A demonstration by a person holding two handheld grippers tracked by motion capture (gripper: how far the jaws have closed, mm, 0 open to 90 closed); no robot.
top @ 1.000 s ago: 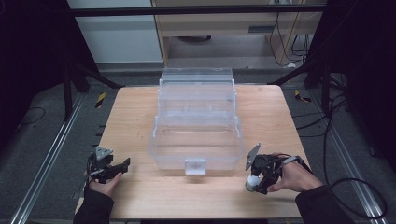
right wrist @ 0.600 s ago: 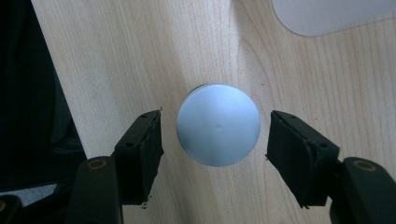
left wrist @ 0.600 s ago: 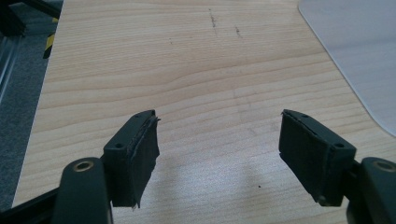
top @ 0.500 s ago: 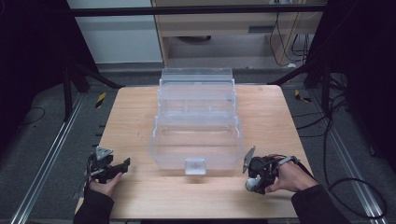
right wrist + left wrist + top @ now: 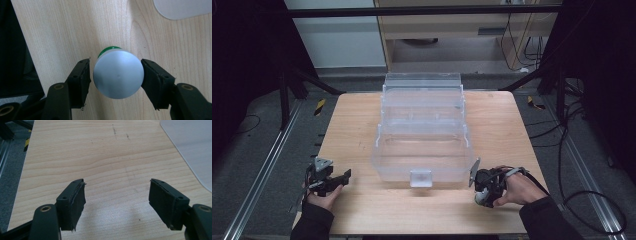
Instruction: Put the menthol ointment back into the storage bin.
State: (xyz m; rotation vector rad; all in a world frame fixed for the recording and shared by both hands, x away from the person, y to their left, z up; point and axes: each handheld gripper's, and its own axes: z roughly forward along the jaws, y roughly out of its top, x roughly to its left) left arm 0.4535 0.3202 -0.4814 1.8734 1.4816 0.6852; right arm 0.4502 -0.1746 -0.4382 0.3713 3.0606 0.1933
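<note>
1. Bench: light wood top, centre of the high view. Bare grain apart from the items below.

2. Clear plastic box: stepped, see-through, standing mid-bench with a small latch on its near wall. Looks empty; its rounded corner shows at the upper right of both gripper views.

3. Left hand-held gripper, also: lower left of the high view, low over the bench. Jaws wide apart with nothing between them, only wood grain. Idle, well apart from the box.

4. Right hand-held gripper, also: lower right of the high view, near the box's front right corner. Jaws stand either side of the object in item 5. The right jaw looks to be touching it; a thin gap shows at the left jaw. Judged closing on it, not yet clamped.

5. Small bottle: centre of the right gripper view, seen end-on. Grey-white round face toward the camera, green part just visible behind it. It sits on the bench near the box.

6. Step in hand, judged: securing the bottle. To do it well, centre the jaws across the widest part of the round body, then close evenly until both pads bear. Lift straight, since a round smooth wall could roll or slip out.
</note>
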